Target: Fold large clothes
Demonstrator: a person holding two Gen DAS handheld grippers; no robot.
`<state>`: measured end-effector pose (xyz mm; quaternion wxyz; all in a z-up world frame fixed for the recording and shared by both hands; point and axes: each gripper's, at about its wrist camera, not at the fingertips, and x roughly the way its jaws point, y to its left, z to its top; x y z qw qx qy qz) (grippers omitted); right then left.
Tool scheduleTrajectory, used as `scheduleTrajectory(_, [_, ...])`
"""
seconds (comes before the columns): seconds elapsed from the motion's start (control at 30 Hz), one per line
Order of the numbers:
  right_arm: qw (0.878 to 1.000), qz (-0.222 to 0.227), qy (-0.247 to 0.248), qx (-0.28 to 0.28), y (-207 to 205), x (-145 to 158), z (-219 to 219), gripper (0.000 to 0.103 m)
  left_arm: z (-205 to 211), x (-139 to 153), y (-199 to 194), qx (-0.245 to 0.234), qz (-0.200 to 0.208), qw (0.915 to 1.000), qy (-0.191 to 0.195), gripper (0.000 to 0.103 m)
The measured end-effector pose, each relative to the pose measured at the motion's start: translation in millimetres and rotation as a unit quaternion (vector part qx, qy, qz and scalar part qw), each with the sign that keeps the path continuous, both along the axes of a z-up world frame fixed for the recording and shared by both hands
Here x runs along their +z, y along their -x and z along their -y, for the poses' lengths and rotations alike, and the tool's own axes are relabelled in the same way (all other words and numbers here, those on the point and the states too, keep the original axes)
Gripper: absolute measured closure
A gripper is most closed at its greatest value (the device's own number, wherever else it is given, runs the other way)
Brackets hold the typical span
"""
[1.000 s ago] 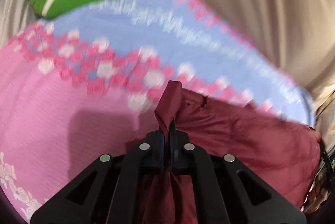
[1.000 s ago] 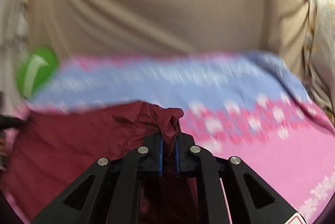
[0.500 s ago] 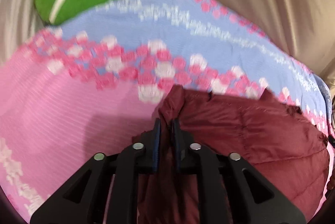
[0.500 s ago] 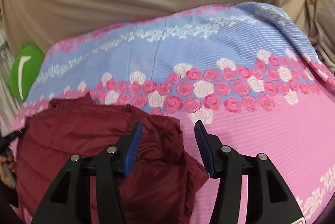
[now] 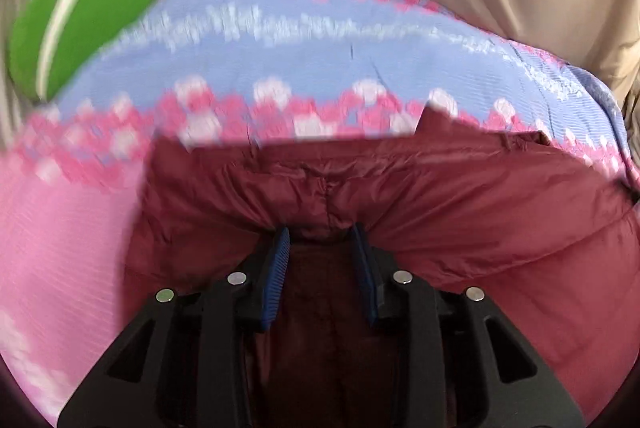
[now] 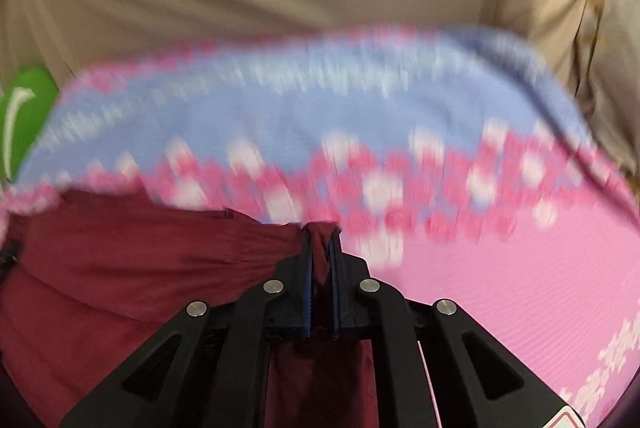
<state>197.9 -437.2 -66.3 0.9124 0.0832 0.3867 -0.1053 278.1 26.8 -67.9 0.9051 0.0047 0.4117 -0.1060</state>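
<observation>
Release on the left: left tongs (image 5: pixel 322 240) are opening off the maroon padded jacket (image 5: pixel 460 212) lying on the floral bedsheet (image 5: pixel 280 56), while right tongs (image 6: pixel 320 236), re-closing, pinch its edge, suggesting regripping for another fold.

Our left gripper (image 5: pixel 322 242) and right gripper (image 6: pixel 321 242), black angular frames, silver round screws, ribbed blue pads lining our fingers (image 5: pixel 276 278)

Left gripper (image 5: pixel 322 240), jaws opening with a fold of the maroon jacket (image 5: pixel 460 212) between its blue pads (image 5: pixel 276 280), above a pink-and-blue floral sheet (image 5: pixel 280 60); green cushion (image 5: pixel 76 16) at upper left.
</observation>
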Motion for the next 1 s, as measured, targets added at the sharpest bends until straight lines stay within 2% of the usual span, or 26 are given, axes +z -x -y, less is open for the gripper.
scheduleTrajectory(0.03, [1.000, -0.029, -0.006, -0.010, -4.3, -14.8, 3.3, 0.097, -2.5, 0.3, 2.1, 0.002, 0.001, 1.0000, 0.005, 0.072])
scheduleTrajectory(0.07, [0.999, -0.027, -0.013, -0.015, -2.1, -15.3, 5.1, 0.097, -2.3, 1.2, 2.7, 0.002, 0.002, 1.0000, 0.003, 0.072])
scheduleTrajectory(0.13, [0.999, -0.003, -0.013, -0.042, 9.3, -0.5, 8.1, 0.094, -1.5, -0.3, 4.6, 0.001, 0.005, 1.0000, -0.003, 0.072])
scheduleTrajectory(0.17, [0.998, 0.023, -0.018, -0.060, 20.8, 14.5, 7.4, 0.088, -1.7, -0.6, 5.1, 0.002, 0.007, 1.0000, -0.004, 0.072])
scheduleTrajectory(0.23, [0.996, 0.066, -0.020, -0.064, 39.6, 40.8, -5.0, 0.087, 0.0, -0.4, 6.2, 0.004, 0.009, 0.9999, -0.005, 0.072])
scheduleTrajectory(0.3, [0.993, 0.109, -0.027, -0.021, 58.0, 68.1, -37.1, 0.087, 2.1, -1.0, 7.2, 0.005, 0.013, 0.9998, -0.010, 0.071])
scheduleTrajectory(0.33, [0.992, 0.122, -0.040, 0.022, 64.1, 77.5, -63.7, 0.086, 2.7, -1.8, 6.6, 0.005, 0.015, 0.9998, -0.013, 0.070])
scheduleTrajectory(0.4, [0.986, 0.121, -0.068, 0.092, 67.9, 79.5, -108.0, 0.086, 4.6, -2.3, 6.9, 0.006, 0.018, 0.9996, -0.019, 0.069])
scheduleTrajectory(0.5, [0.970, 0.083, -0.089, 0.211, 64.6, 60.4, -196.7, 0.086, 3.9, -2.5, 7.6, 0.007, 0.020, 0.9996, -0.017, 0.069])
scheduleTrajectory(0.57, [0.964, 0.064, -0.065, 0.248, 62.9, 42.6, -239.0, 0.086, 2.7, -2.8, 8.4, 0.007, 0.020, 0.9997, -0.015, 0.069])
scheduleTrajectory(0.63, [0.964, 0.045, -0.044, 0.258, 60.3, 27.6, -256.6, 0.086, 2.0, -3.0, 8.8, 0.008, 0.020, 0.9997, -0.014, 0.069])
scheduleTrajectory(0.7, [0.968, 0.041, -0.020, 0.247, 64.1, 17.2, -249.7, 0.088, 1.6, -3.1, 9.2, 0.008, 0.021, 0.9997, -0.013, 0.068])
scheduleTrajectory(0.77, [0.978, 0.037, -0.018, 0.204, 67.7, 12.8, -222.4, 0.088, 2.1, -3.3, 9.4, 0.008, 0.021, 0.9997, -0.014, 0.068])
scheduleTrajectory(0.87, [0.990, 0.031, -0.048, 0.128, 83.1, 3.3, -155.4, 0.093, 1.9, -3.8, 10.0, 0.007, 0.020, 0.9997, -0.014, 0.068])
scheduleTrajectory(0.93, [0.994, 0.031, -0.071, 0.081, 101.1, -2.1, -113.0, 0.101, 2.8, -4.0, 10.9, 0.007, 0.020, 0.9997, -0.015, 0.067])
scheduleTrajectory(1.0, [0.994, 0.033, -0.101, 0.032, 121.6, -9.0, -67.8, 0.103, 3.3, -3.8, 10.8, 0.006, 0.020, 0.9997, -0.015, 0.067])
